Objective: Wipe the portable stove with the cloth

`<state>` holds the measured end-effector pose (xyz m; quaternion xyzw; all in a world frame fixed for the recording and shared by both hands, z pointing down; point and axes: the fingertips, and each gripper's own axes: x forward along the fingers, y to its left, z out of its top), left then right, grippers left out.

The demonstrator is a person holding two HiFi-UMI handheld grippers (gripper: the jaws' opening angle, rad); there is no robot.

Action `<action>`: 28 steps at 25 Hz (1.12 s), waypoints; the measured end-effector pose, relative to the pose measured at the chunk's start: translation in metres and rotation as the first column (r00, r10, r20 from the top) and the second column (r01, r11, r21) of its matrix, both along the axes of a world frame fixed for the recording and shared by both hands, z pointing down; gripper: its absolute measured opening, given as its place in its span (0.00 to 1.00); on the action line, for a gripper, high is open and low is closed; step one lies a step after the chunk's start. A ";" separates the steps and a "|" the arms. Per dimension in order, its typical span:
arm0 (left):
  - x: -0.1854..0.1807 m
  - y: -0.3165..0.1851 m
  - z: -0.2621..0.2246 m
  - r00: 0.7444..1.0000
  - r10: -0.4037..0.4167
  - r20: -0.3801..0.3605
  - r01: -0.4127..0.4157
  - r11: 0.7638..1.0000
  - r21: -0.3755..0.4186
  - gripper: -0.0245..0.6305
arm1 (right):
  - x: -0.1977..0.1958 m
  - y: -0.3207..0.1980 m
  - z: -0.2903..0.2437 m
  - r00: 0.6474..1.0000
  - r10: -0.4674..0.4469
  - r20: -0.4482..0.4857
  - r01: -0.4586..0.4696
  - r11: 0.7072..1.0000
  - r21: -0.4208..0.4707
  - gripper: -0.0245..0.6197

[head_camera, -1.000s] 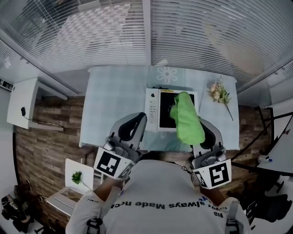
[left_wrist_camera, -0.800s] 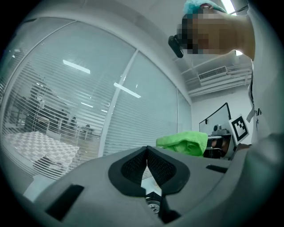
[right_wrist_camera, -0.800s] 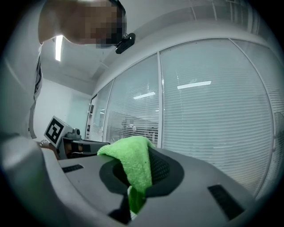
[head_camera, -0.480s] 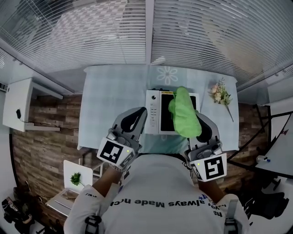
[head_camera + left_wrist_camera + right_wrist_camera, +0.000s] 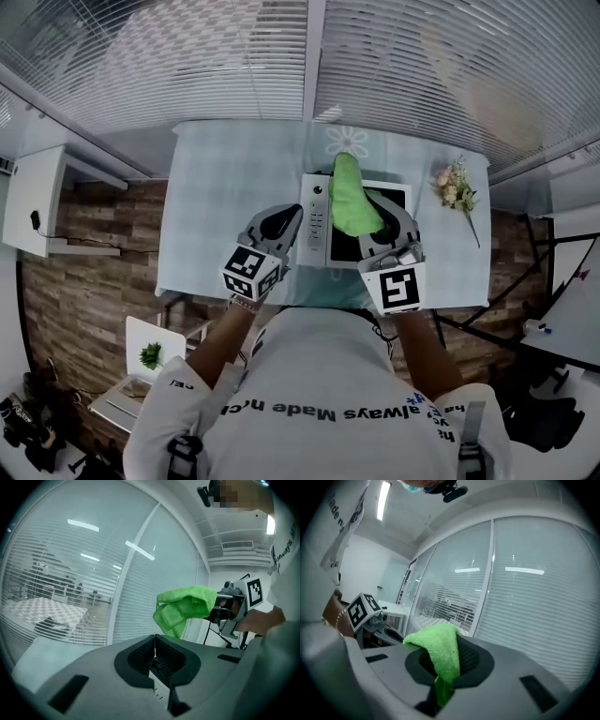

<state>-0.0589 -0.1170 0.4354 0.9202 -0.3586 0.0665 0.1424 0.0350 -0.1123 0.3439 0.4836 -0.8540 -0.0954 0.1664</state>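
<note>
The white portable stove [image 5: 314, 225] with a black top stands on the pale blue table [image 5: 225, 206]. In the head view a bright green cloth [image 5: 348, 190] hangs over the stove's far half, and my right gripper [image 5: 366, 208] is shut on it. The right gripper view shows the cloth [image 5: 443, 653] pinched between the jaws and draped over them. My left gripper [image 5: 284, 220] hovers at the stove's left edge beside the control panel. Its jaws [image 5: 154, 641] are shut with nothing in them. The left gripper view shows the cloth [image 5: 184, 605] held in the air to its right.
A sprig of dried flowers [image 5: 454, 188] lies on the table's right side. Window blinds [image 5: 234, 66] run behind the table's far edge. A white side table [image 5: 37, 202] stands to the left, and a small plant [image 5: 150, 355] sits on a low stool by the person's left arm.
Both grippers have moved forward over the table. The green cloth has travelled from the stove's right near part to its far middle. The left gripper now sits at the stove's left edge.
</note>
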 end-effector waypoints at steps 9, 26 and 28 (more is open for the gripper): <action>-0.001 -0.015 0.089 0.992 0.027 0.120 -0.014 0.994 -0.110 0.06 | -0.029 -0.052 0.094 0.974 -0.072 -0.215 0.063 0.997 -0.048 0.08; 0.009 -0.022 0.185 0.978 0.093 0.185 -0.041 0.963 -0.268 0.06 | -0.053 -0.110 0.270 0.747 -0.261 -0.612 0.073 0.946 -0.315 0.08; 0.008 -0.021 0.189 0.978 0.098 0.183 -0.043 0.959 -0.281 0.06 | -0.054 -0.111 0.274 0.739 -0.269 -0.617 0.077 0.944 -0.320 0.08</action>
